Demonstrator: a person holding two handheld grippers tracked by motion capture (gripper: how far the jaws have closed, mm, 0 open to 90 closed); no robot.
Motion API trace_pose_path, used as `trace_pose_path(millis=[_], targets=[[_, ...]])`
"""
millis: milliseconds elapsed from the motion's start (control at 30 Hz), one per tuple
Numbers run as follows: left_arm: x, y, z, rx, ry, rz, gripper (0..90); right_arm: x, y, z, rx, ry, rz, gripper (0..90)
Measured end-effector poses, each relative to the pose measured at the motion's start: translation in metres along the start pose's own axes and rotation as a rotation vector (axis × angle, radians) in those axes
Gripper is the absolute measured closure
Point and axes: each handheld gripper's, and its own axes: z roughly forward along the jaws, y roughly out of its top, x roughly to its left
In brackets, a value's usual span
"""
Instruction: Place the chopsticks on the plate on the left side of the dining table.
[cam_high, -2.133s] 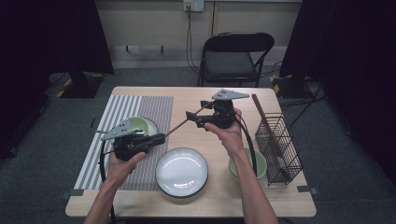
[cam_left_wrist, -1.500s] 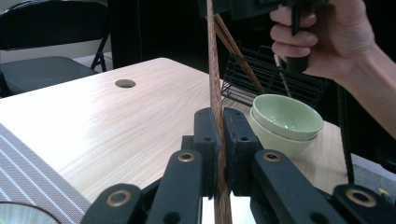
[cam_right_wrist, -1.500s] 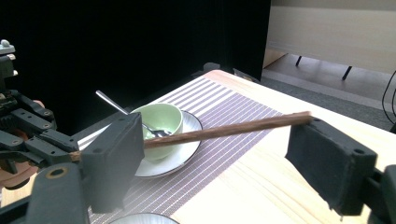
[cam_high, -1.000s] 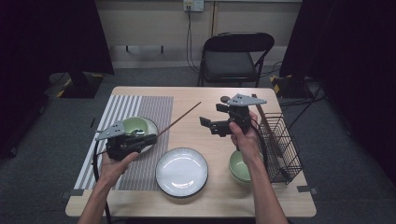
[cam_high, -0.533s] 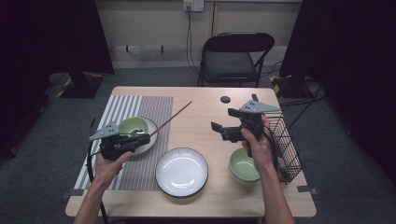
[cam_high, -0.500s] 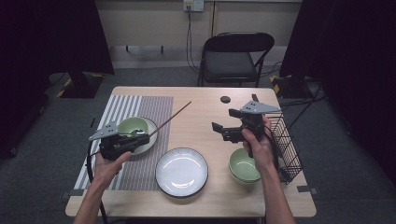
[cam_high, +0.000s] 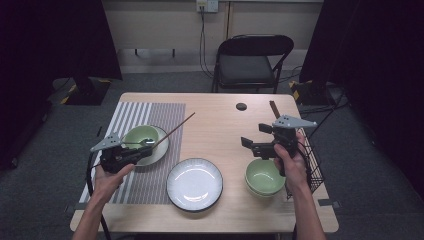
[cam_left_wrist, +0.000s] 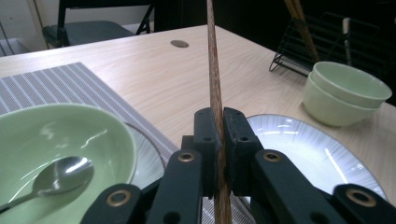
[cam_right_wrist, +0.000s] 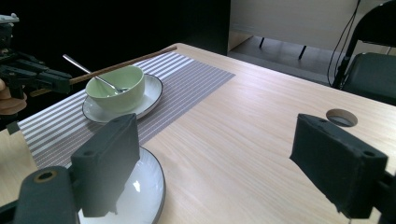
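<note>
My left gripper (cam_high: 142, 150) hovers over the striped placemat (cam_high: 150, 112), shut on a long wooden chopstick (cam_high: 175, 129) that slants away to the right. In the left gripper view the black jaws (cam_left_wrist: 219, 123) pinch the chopstick (cam_left_wrist: 215, 93) near its lower end. Just beside it, a green bowl (cam_high: 141, 137) with a metal spoon (cam_left_wrist: 60, 175) sits on a small plate. My right gripper (cam_high: 255, 136) hangs open above the table's right side, nothing between its wide jaws (cam_right_wrist: 224, 163). It looks across at the chopstick (cam_right_wrist: 126, 63).
A white plate (cam_high: 195, 184) lies at the front middle. Two stacked green bowls (cam_high: 265, 176) stand under my right hand, beside a black wire rack (cam_high: 312, 160) at the right edge holding more sticks. A folding chair (cam_high: 250, 62) stands behind the table.
My right gripper has let go of the chopstick's far end and drawn back to the right, toward the stacked bowls. My left gripper has carried the chopstick left and nearer.
</note>
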Motion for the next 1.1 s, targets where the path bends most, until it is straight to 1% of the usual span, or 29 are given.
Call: trace_pose_path(millis=[167, 267, 333, 400, 433, 467, 533, 567, 667, 733, 833, 867, 967, 1033, 1067, 1100], targets=[[0.006, -0.009, 0.001, 0.029, 0.012, -0.010, 84.8, 0.000, -0.006, -0.007, 0.015, -0.010, 0.000, 14.6], [0.008, -0.017, 0.001, 0.045, 0.016, -0.020, 84.8, 0.000, -0.009, -0.011, 0.017, -0.030, -0.006, 14.6], [0.009, -0.021, 0.002, 0.054, 0.021, -0.030, 84.8, 0.000, -0.010, -0.013, 0.020, -0.031, -0.008, 14.6], [0.011, -0.024, 0.002, 0.069, 0.028, -0.026, 84.8, -0.001, -0.011, -0.015, 0.014, -0.030, -0.003, 14.6], [0.012, -0.026, 0.002, 0.069, 0.026, -0.035, 84.8, -0.001, -0.012, -0.015, 0.014, -0.031, 0.000, 14.6], [0.014, -0.028, 0.001, 0.080, 0.024, -0.040, 84.8, -0.001, -0.013, -0.015, 0.018, -0.032, -0.001, 14.6], [0.016, -0.031, 0.000, 0.092, 0.047, -0.038, 84.8, -0.002, -0.015, -0.015, 0.022, -0.036, 0.003, 14.6], [0.017, -0.033, 0.000, 0.092, 0.042, -0.048, 84.8, -0.003, -0.016, -0.015, 0.023, -0.037, 0.009, 14.6], [0.018, -0.036, -0.003, 0.082, 0.048, -0.045, 84.8, -0.004, -0.018, -0.014, 0.022, -0.043, 0.010, 14.7], [0.019, -0.041, -0.002, 0.107, 0.062, -0.042, 84.8, -0.003, -0.018, -0.013, 0.028, -0.045, 0.006, 14.6], [0.024, -0.047, -0.001, 0.138, 0.076, -0.051, 84.8, -0.001, -0.017, -0.011, 0.031, -0.042, -0.001, 14.6], [0.025, -0.048, -0.002, 0.139, 0.082, -0.050, 84.7, -0.001, -0.017, -0.011, 0.031, -0.040, -0.005, 14.6], [0.028, -0.049, -0.003, 0.133, 0.092, -0.064, 84.7, 0.001, -0.017, -0.009, 0.035, -0.035, -0.008, 14.6], [0.031, -0.052, -0.003, 0.139, 0.103, -0.068, 84.7, 0.001, -0.017, -0.008, 0.038, -0.036, -0.010, 14.6], [0.033, -0.055, -0.003, 0.140, 0.104, -0.080, 84.7, 0.002, -0.017, -0.008, 0.040, -0.036, -0.009, 14.6], [0.035, -0.057, -0.002, 0.147, 0.104, -0.082, 84.7, 0.002, -0.017, -0.007, 0.043, -0.035, -0.010, 14.6]])
